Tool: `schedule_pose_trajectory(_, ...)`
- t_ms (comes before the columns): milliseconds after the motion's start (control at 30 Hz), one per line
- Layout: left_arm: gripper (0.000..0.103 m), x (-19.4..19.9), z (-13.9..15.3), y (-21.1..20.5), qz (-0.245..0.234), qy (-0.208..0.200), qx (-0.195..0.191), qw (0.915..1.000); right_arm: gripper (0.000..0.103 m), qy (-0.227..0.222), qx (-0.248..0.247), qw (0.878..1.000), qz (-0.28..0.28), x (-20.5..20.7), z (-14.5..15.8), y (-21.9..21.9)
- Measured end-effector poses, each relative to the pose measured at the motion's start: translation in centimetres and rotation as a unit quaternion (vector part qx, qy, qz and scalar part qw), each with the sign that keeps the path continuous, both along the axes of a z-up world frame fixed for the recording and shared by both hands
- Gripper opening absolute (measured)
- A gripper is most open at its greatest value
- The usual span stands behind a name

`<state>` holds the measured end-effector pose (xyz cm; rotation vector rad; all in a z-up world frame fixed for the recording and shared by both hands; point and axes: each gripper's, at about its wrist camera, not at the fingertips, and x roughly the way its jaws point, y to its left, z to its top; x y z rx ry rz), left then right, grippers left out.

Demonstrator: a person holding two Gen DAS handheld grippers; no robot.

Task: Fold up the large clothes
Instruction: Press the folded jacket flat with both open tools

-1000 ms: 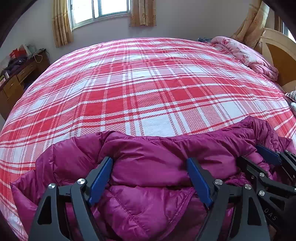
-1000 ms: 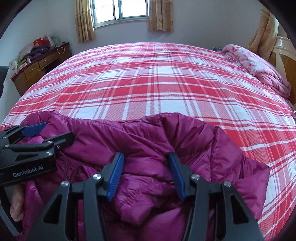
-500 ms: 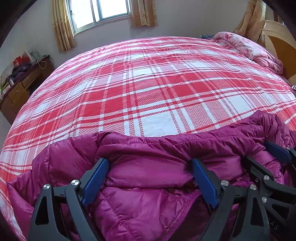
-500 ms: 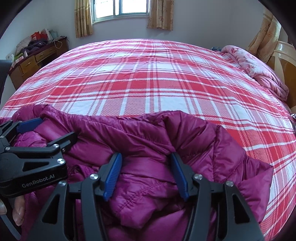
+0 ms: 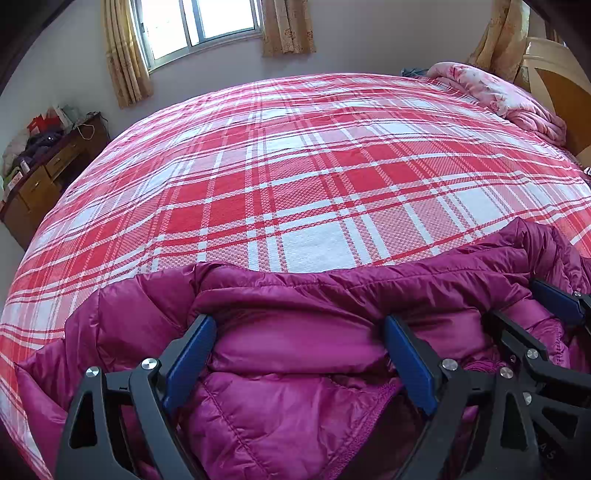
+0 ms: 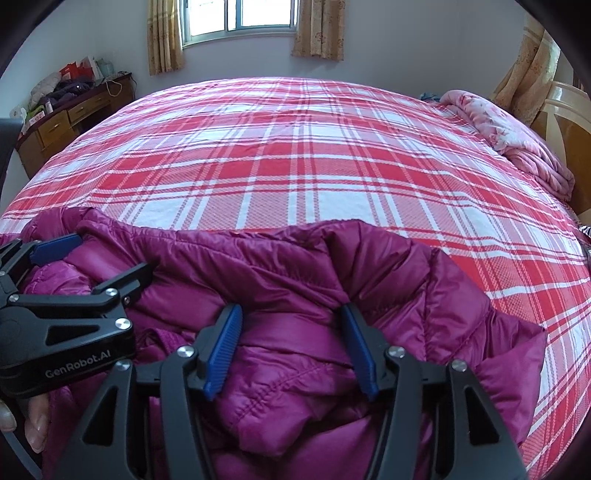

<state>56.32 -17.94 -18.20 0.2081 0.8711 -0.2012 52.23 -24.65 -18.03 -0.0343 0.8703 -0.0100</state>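
Note:
A magenta quilted puffer jacket [image 5: 295, 369] lies bunched at the near edge of a red and white plaid bed [image 5: 295, 184]. My left gripper [image 5: 299, 325] has its blue pads wide apart, with a thick fold of the jacket bulging between them. My right gripper [image 6: 290, 314] also has its pads apart around a puffy fold of the jacket [image 6: 295, 369]. The right gripper shows at the right of the left wrist view [image 5: 524, 299]. The left gripper shows at the left of the right wrist view [image 6: 107, 254]. Both sit side by side on the jacket.
A pink floral quilt [image 5: 495, 96] lies rolled by the wooden headboard [image 5: 557, 81] at the far right. A wooden desk [image 5: 48, 166] with clutter stands at the left wall. A curtained window [image 6: 240, 18] is at the back.
Both grippers have risen and tilted up a little, so more of the far bed and window shows. The jacket's folded edge stays between the pads of each.

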Motion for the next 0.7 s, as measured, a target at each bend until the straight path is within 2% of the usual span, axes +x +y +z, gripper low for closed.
schedule_pose_trajectory(700, 0.093, 0.1, -0.07, -0.44, 0.001, -0.005, 0.019, 0.9998, 0.061, 0.006, -0.009, 1.0, -0.001, 0.13, -0.02, 0.04)
